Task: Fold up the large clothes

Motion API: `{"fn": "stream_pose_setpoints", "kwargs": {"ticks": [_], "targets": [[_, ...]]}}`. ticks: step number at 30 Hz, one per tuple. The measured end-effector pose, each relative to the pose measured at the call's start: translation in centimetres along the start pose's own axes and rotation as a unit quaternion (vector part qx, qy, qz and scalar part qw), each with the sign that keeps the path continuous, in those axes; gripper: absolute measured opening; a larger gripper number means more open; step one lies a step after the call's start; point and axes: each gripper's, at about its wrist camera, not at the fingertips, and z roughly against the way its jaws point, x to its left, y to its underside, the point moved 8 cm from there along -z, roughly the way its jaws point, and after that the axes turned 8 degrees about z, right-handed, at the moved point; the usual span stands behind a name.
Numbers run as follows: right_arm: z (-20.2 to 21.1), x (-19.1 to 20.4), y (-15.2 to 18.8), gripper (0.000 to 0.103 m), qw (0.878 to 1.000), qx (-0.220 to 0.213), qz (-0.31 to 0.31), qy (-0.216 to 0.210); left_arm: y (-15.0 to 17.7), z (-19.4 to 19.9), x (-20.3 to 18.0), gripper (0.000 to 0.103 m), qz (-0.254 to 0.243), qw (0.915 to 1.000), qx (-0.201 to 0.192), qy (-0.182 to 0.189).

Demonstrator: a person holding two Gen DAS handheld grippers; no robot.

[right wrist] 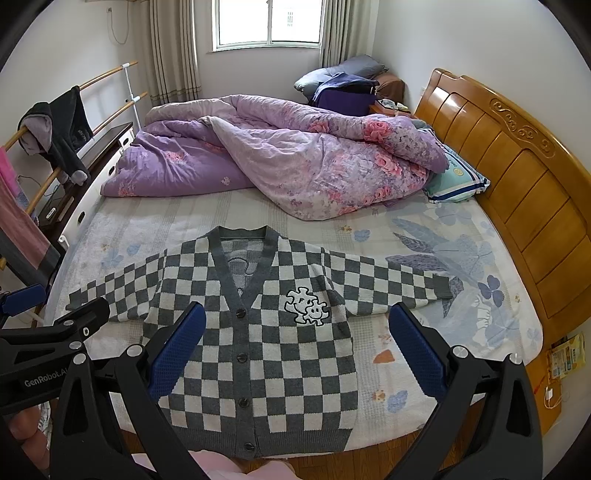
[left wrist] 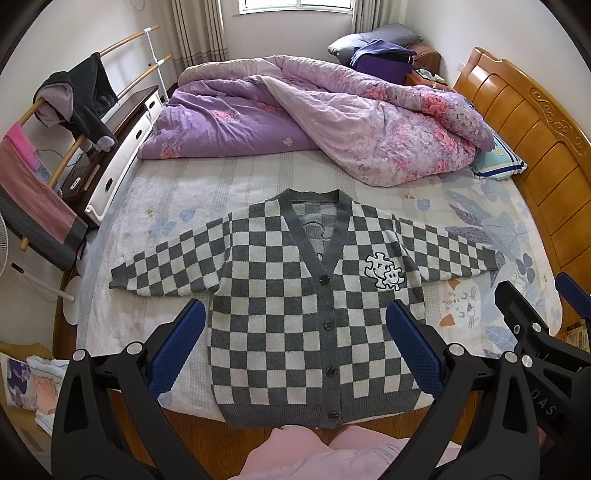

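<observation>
A grey-and-white checkered cardigan (left wrist: 295,314) lies flat and face up on a bed (left wrist: 155,206), buttoned, both sleeves spread out to the sides and its ribbed hem at the bed's near edge. A white puzzle-piece patch (left wrist: 384,271) with smiling faces sits on the cardigan's chest, beside the button band. A crumpled purple floral quilt (left wrist: 332,122) is heaped beyond the cardigan's collar, well apart from it, and a light blue pillow (left wrist: 496,160) pokes out from under the quilt next to the wooden headboard (left wrist: 535,140), which runs past the cardigan's right-hand sleeve. Dark bedding (left wrist: 376,48) is piled in the far corner behind the quilt.

The left gripper (left wrist: 295,345) hangs above the cardigan's lower half, its blue-padded fingers (left wrist: 177,350) spread wide and holding nothing. The right gripper (right wrist: 297,350) hovers over the cardigan's patch side and the sheet next to it, its fingers (right wrist: 417,350) likewise set wide apart and empty. Neither gripper touches the knit. In each wrist view the other gripper shows at the frame's edge.

On the far side of the cardigan's left-hand sleeve, off the bed, a wooden rail rack (left wrist: 74,110) carries a dark jacket (left wrist: 85,96) and a pink towel (left wrist: 33,177). Pale pink clothing (left wrist: 325,454) of the person shows just below the cardigan's hem. A window (right wrist: 269,26) with beige curtains stands in the wall beyond the quilt.
</observation>
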Motion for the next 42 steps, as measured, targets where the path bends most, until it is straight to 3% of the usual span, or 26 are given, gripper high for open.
{"fn": "stream_pose_setpoints", "kwargs": {"ticks": [11,17,21,27,31,34,37,40,42], "targets": [[-0.8,2.1,2.1,0.096,0.999,0.005,0.012,-0.034,3.7,-0.9,1.6,0.098,0.028,0.9994,0.014,-0.012],[-1.5,3.9,1.9,0.096,0.994,0.027,0.027,-0.098,4.8,0.7,3.6,0.098,0.064,0.9967,0.025,-0.042],[-2.1,6.8,1.8,0.096,0.987,0.046,0.061,-0.143,5.2,1.0,6.0,0.098,0.098,0.9922,0.037,-0.067],[-3.2,12.4,1.6,0.096,0.97,0.078,0.108,-0.203,6.9,1.3,11.8,0.098,0.181,0.9774,0.062,-0.09],[-4.0,16.9,1.2,0.096,0.956,0.095,0.136,-0.242,7.2,-0.1,15.4,0.098,0.227,0.9666,0.087,-0.08],[-5.3,20.4,0.9,0.096,0.948,0.115,0.141,-0.262,7.2,-1.7,18.2,0.098,0.256,0.9596,0.105,-0.05],[-6.5,23.4,0.1,0.096,0.947,0.125,0.139,-0.26,6.9,-3.9,21.8,0.098,0.281,0.9512,0.127,-0.016],[-8.7,27.2,-0.9,0.096,0.95,0.141,0.128,-0.248,6.1,-6.8,25.0,0.098,0.278,0.9503,0.14,-0.01],[-10.3,29.5,-1.7,0.095,0.952,0.151,0.107,-0.243,5.2,-8.9,27.6,0.098,0.277,0.9505,0.14,0.013]]}}
